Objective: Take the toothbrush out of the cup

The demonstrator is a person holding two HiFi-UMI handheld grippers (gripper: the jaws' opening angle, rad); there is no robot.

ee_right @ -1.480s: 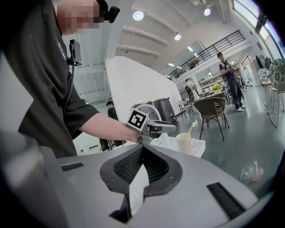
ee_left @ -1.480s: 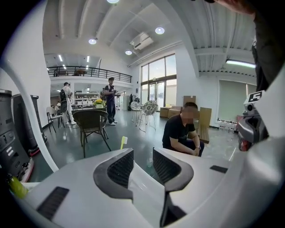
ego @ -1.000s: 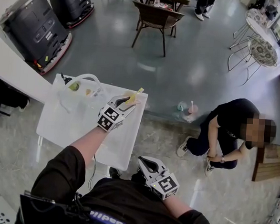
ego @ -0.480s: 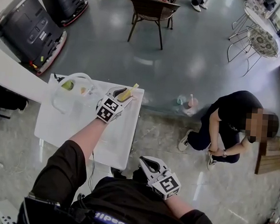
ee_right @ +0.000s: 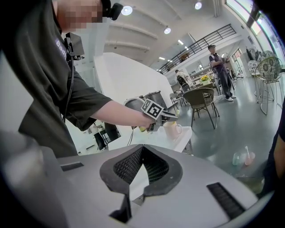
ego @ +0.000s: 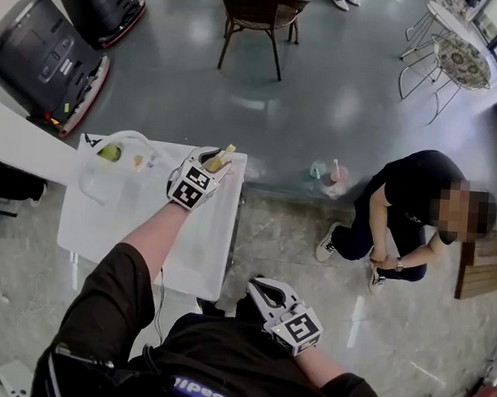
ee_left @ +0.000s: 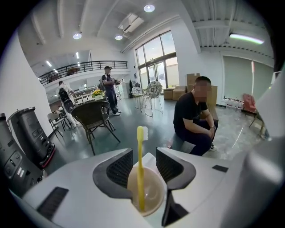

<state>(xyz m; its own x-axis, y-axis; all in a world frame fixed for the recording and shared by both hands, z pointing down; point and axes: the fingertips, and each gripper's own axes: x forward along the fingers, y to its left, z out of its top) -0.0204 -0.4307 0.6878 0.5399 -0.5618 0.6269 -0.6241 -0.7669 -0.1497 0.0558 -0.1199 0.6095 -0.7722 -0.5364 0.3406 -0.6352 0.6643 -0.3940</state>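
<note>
A yellow toothbrush (ee_left: 140,147) stands upright in a beige cup (ee_left: 153,196) near the right edge of the white table (ego: 144,229). My left gripper (ee_left: 144,156) is open, and its jaws have just been opening. It reaches down over the cup, so the rim and the brush handle lie between the two pads without being pressed. From the head view the brush (ego: 224,156) pokes out past the left gripper (ego: 212,159). The right gripper view shows the cup (ee_right: 172,130) under that gripper (ee_right: 171,117). My right gripper (ego: 264,289) hangs low beside my body, shut and holding nothing.
A clear jug (ego: 106,171) with something green inside stands on the table's far left. A person (ego: 400,212) crouches on the floor to the right, near two small bottles (ego: 331,174). A brown chair (ego: 257,16) and black machines (ego: 47,48) stand beyond the table.
My left gripper has moved forward and down over the cup, so the toothbrush now rises between its jaws. The right gripper has sunk slightly.
</note>
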